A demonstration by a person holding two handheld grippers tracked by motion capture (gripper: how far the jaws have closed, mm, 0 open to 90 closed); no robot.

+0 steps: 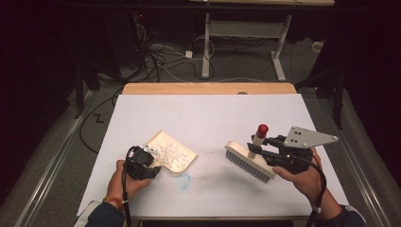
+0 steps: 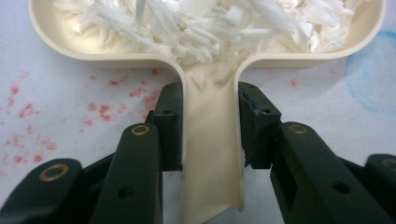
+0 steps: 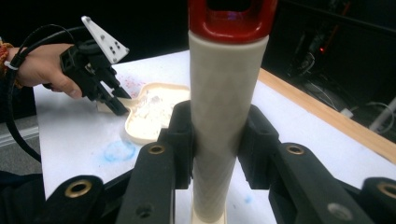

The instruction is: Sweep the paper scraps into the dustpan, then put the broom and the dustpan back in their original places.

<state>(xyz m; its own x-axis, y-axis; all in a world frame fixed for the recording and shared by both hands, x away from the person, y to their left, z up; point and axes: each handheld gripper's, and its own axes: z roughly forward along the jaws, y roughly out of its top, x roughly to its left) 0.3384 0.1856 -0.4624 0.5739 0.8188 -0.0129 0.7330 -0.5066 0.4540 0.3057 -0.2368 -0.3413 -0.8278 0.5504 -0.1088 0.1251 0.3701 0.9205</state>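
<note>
A cream dustpan lies left of the table's middle, with white paper shreds heaped in it. My left gripper is shut on the dustpan's handle, one jaw on each side, low over the table. My right gripper is shut on the upright cream handle of a brush, which ends in a red cap. The brush head rests bristles down on the sheet to the right of the dustpan, about a hand's width away. In the high view the left gripper sits at the pan's near-left corner, and the right gripper is at the right.
A white sheet covers the table, and the wooden edge shows at the far side. A blue smear marks the sheet just in front of the dustpan. Red specks dot the sheet left of the handle. Cables lie on the floor beyond the table.
</note>
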